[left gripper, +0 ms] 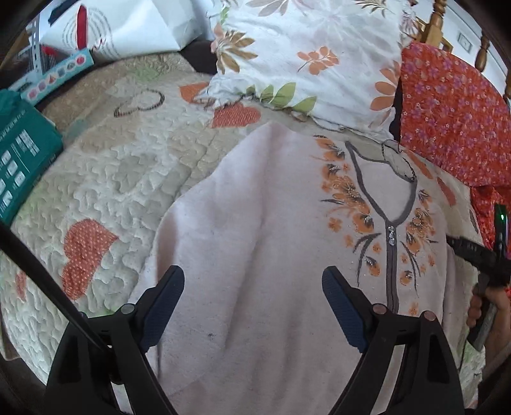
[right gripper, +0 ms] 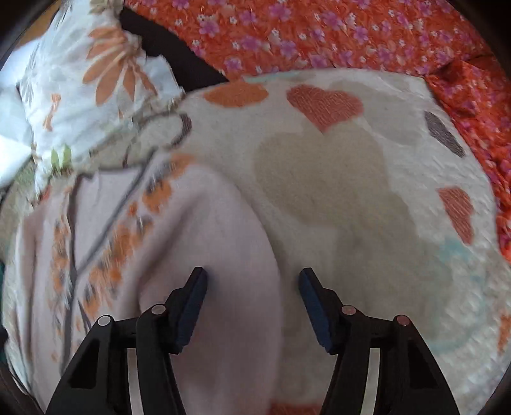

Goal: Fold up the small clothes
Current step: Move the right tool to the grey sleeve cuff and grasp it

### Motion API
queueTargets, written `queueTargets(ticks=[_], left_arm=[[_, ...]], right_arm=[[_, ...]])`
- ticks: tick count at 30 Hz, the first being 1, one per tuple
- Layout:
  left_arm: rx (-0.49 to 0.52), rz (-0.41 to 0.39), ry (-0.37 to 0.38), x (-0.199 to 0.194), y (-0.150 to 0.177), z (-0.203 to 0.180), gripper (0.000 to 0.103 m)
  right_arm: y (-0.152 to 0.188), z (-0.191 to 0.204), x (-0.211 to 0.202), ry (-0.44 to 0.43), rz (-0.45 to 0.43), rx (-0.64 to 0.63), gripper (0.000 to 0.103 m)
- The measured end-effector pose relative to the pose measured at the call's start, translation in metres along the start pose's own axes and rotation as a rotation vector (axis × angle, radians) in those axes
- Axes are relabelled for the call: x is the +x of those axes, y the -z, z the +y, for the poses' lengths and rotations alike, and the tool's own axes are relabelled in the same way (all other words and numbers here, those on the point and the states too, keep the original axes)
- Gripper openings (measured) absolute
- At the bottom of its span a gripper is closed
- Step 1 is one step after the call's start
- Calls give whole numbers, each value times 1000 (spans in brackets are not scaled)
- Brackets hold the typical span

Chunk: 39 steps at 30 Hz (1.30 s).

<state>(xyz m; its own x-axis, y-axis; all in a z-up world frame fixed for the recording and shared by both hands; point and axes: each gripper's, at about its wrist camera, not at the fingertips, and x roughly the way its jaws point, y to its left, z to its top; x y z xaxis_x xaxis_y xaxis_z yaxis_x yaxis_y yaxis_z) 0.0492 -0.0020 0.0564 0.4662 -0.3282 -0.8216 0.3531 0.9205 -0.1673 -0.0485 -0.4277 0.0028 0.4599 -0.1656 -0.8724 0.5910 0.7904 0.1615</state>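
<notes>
A pale pink top (left gripper: 255,230) with orange flowers and a grey neckline lies spread on a quilted bedspread (left gripper: 127,178). My left gripper (left gripper: 252,281) is open just above the top's plain left part, holding nothing. My right gripper (right gripper: 252,281) is open over the top's right edge (right gripper: 223,242), where the cloth meets the quilt (right gripper: 351,198); it holds nothing. The right gripper also shows at the far right in the left wrist view (left gripper: 479,255), held in a hand. The right wrist view is motion-blurred.
A white floral pillow (left gripper: 306,57) lies behind the top. An orange flowered cloth (left gripper: 453,118) covers the right side. A green box (left gripper: 22,159) and a long teal box (left gripper: 54,76) sit at the left edge. A wooden bedpost (left gripper: 437,19) stands at the back.
</notes>
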Motion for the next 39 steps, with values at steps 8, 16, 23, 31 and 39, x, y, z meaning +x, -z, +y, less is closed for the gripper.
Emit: queueTargets(ticks=[8,16,23,31,39], left_arm=[[-20,23,-10,8,-5,10,88],[-61,17,-37,11,-12,25,88],[-87,-23,-16,-9,-6,38,88],[-154,-35,-2,-23,9,49,88],[-138,-24,12,-22,24,36,88]], right_arm=[[-44,8,-8,79,-4,-57,4],[-81,27,24,307,40,-112,6],[3,52,-74,110,-26,-199,27],[191,60,-151,-132,135,-344,43],[291,99,-142,-70,98,-502,43]])
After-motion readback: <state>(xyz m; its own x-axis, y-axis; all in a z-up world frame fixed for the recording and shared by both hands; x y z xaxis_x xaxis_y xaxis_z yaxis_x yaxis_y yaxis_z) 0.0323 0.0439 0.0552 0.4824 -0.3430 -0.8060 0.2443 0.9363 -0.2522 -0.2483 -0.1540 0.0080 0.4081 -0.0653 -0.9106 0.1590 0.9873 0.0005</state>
